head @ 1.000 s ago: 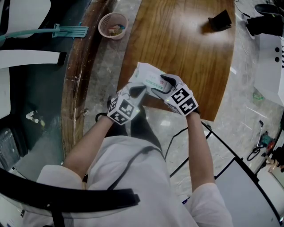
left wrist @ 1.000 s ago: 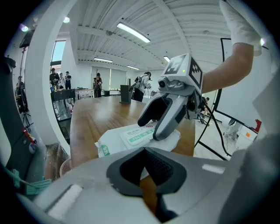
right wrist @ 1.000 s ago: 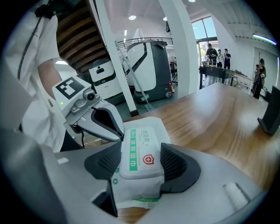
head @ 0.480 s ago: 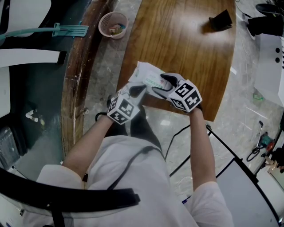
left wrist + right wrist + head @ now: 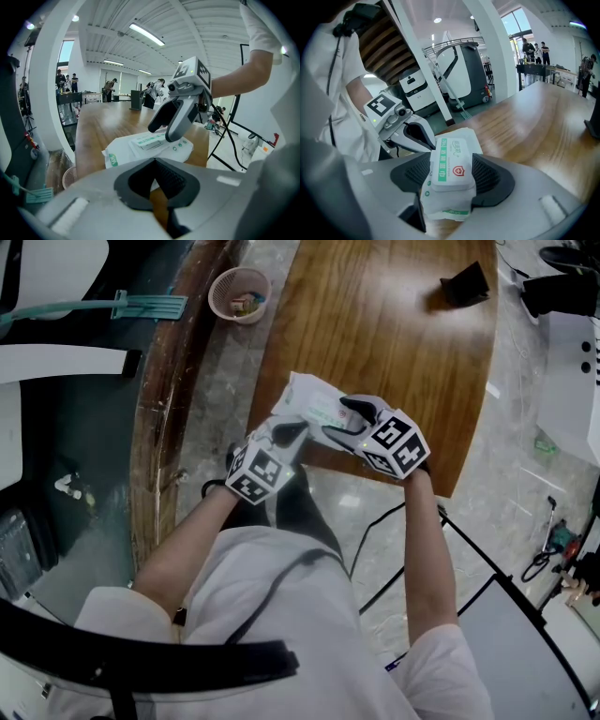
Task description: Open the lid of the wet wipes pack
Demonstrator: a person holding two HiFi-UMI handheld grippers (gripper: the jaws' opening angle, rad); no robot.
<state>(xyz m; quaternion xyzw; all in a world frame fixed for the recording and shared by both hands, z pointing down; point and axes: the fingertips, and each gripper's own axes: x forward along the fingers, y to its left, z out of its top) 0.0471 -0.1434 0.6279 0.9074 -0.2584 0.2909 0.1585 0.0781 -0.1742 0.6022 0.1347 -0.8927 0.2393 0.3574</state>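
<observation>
My right gripper (image 5: 452, 174) is closed across the pack (image 5: 314, 399), with the lid (image 5: 450, 157) between its pads. My left gripper (image 5: 154, 161) pinches the pack's near edge, above the table's (image 5: 394, 324) near edge. I'd loosen the right, catch only the lid's lip, and peel it up slowly.

right hand-held gripper (image 5: 452, 177) | jaws clamp wet wipes pack (image 5: 446, 200) from both sides | lid (image 5: 451, 164) flat, shut, between pads | left hand-held gripper (image 5: 423, 139) at pack's far-left edge | table (image 5: 534, 126) beyond jaws
</observation>
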